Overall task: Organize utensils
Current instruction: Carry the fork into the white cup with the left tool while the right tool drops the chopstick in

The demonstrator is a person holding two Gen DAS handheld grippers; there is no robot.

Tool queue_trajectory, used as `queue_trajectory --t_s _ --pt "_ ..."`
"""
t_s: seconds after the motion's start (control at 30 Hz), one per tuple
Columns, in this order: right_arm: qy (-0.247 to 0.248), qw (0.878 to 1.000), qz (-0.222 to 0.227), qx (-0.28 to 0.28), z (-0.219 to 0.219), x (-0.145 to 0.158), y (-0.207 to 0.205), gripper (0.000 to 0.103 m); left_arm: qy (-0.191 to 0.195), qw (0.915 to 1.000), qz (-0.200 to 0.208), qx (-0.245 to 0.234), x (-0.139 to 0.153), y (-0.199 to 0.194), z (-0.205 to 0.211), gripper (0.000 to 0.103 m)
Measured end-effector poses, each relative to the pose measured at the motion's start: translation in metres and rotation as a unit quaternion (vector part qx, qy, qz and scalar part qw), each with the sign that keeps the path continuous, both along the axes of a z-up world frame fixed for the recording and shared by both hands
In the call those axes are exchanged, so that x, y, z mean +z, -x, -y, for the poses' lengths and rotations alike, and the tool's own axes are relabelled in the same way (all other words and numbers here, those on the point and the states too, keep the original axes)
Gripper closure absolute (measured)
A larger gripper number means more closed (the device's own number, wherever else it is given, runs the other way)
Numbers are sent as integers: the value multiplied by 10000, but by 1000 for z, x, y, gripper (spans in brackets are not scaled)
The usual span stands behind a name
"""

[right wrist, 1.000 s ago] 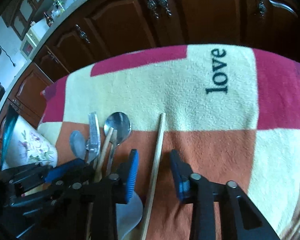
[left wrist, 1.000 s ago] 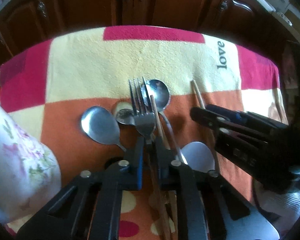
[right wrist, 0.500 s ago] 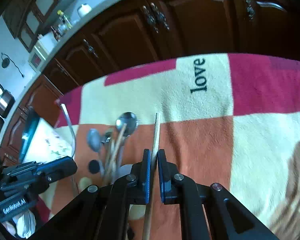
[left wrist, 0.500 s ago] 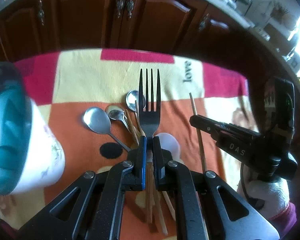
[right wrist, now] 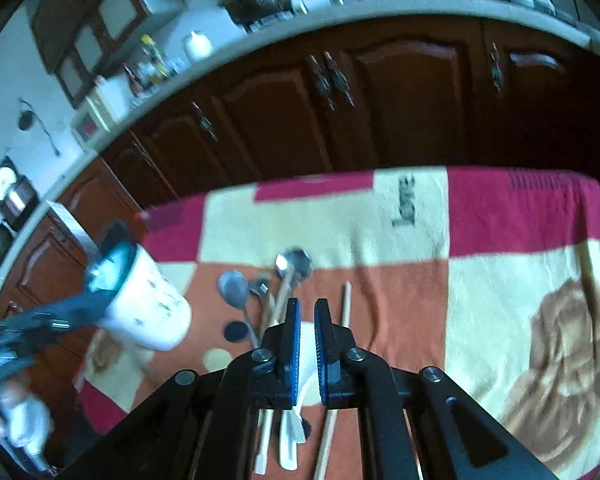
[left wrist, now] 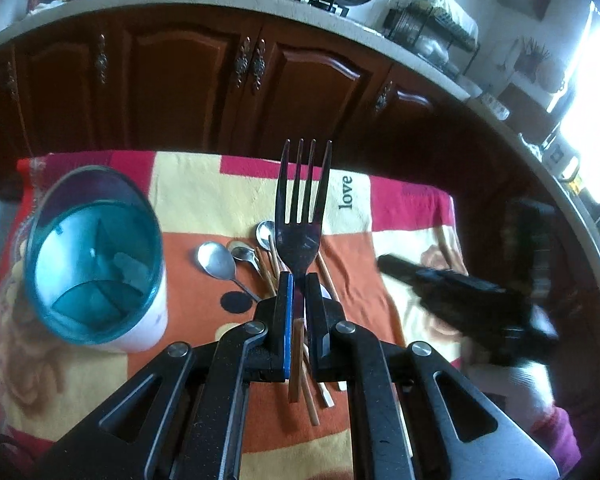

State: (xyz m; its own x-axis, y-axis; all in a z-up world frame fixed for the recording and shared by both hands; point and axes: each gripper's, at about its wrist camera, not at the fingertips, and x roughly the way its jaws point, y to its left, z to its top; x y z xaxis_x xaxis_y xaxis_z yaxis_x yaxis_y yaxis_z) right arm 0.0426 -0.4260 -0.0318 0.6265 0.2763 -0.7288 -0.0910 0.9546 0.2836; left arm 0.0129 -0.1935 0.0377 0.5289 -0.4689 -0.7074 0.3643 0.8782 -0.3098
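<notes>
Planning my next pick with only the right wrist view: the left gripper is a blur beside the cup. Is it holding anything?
Observer: Yes. The left gripper is shut on a metal fork, tines pointing away from the fingers.
Operator: Is anything in the cup yet?
Observer: No. The left wrist view looks into the cup: a teal divided interior, no utensils.
Operator: Is the fork over the cup?
Observer: Not yet. The cup sits left of the fork.

I'm seeing the left gripper (left wrist: 298,280) wearing matte black speckled plastic with silver round screws and a blue strip lining one finger. The right gripper (right wrist: 307,312) is showing blue pads on both fingers (right wrist: 293,320), same black frame.
</notes>
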Motion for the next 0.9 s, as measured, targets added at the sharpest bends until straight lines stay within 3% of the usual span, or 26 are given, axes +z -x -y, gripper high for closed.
queue_trajectory --t_s 0.07,0.13,0.2,0.27,0.33,0.4,0.47,0.63,0.9 --pt "277 9993 -240 13 -5 -20 -10 90 31 10000 40 -1 6 5 -6 98" --pt "523 9971 -549 32 -8 -41 -25 68 49 9999 96 17 11 10 -12 98" --pt "680 9949 -739 -7 -11 -57 -39 68 71 9999 134 54 17 14 -20 98" --pt "809 9928 -882 -37 -13 -69 -54 70 70 9997 176 120 24 15 -29 98" --pt "886 9905 -1056 -7 -16 -81 -67 85 78 9995 234 203 31 16 -38 98" --pt "1121 9891 -952 39 -21 -83 -70 96 114 9992 273 273 38 15 -47 98" --pt "1135 9885 -997 115 -21 -80 -69 97 192 9985 354 379 49 13 -62 98" --pt "572 9970 -513 46 -1 -33 -36 98 171 9956 633 673 68 4 -95 98" --pt "-129 9963 769 366 -7 92 13 98 166 9869 912 1318 83 -21 -142 98"
